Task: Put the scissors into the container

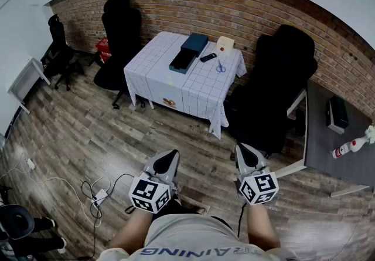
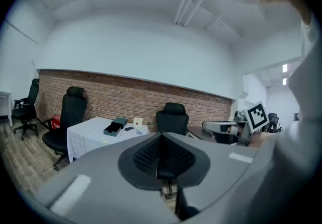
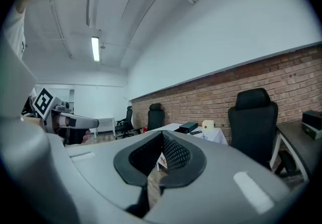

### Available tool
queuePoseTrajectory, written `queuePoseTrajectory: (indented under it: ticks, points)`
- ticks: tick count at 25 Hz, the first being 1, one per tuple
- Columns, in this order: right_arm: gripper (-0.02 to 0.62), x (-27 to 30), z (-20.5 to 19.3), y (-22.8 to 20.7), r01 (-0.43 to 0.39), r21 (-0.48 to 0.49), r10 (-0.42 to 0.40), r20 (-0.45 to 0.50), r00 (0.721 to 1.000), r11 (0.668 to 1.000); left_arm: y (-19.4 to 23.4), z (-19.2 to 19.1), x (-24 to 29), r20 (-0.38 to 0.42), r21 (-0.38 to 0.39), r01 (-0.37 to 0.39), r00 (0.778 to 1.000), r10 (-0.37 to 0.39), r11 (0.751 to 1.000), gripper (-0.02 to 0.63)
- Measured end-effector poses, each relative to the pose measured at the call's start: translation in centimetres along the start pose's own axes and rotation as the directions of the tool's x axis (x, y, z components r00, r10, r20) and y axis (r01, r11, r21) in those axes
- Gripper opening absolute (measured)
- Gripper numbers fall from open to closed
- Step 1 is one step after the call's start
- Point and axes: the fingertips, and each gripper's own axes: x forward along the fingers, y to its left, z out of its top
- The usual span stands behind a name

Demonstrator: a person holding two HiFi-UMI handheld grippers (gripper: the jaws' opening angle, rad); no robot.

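On the far table (image 1: pixel 176 87), well ahead of both grippers, the scissors (image 1: pixel 220 67) lie near the right edge, long axis roughly away from you, nearer your right gripper (image 1: pixel 244 151) than your left gripper (image 1: pixel 169 157). Both pairs of jaws are closed and hold nothing. The container (image 1: pixel 188 53) sits just left of the scissors, with a remote (image 1: pixel 208 57) between them. A chair (image 1: pixel 281 78) crowds the table's right side.
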Motion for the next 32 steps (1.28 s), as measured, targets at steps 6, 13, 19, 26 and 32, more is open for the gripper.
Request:
queuePoseTrajectory:
  ticks: [6,13,19,26,32]
  points:
    - [0.014,0.2,-0.1,-0.2,0.02,0.0,-0.02,-0.002,1.0,1.0,0.6,0.0,0.1,-0.004,-0.011,0.002,1.0,-0.002,1.0,0.002]
    - [0.014,1.0,0.2,-0.5,0.033,0.003,-0.033,0.003,0.999,0.999,1.4,0.3,0.6,-0.011,-0.01,0.0,1.0,0.0,1.0,0.002]
    - [0.014,2.1,0.1,-1.0,0.058,0.02,-0.058,0.022,0.998,0.998,2.6,-0.2,1.0,-0.027,-0.016,-0.002,1.0,0.001,1.0,0.002]
    - [0.014,6.7,0.0,-0.8,0.048,0.066,-0.05,0.022,0.999,0.997,6.8,0.3,3.1,-0.032,-0.031,0.004,0.999,-0.005,1.0,0.002]
    - [0.014,13.1,0.8,0.8,0.042,0.052,-0.041,-0.017,0.999,0.998,12.1,1.7,5.5,-0.036,-0.045,0.022,0.999,-0.024,0.999,0.002]
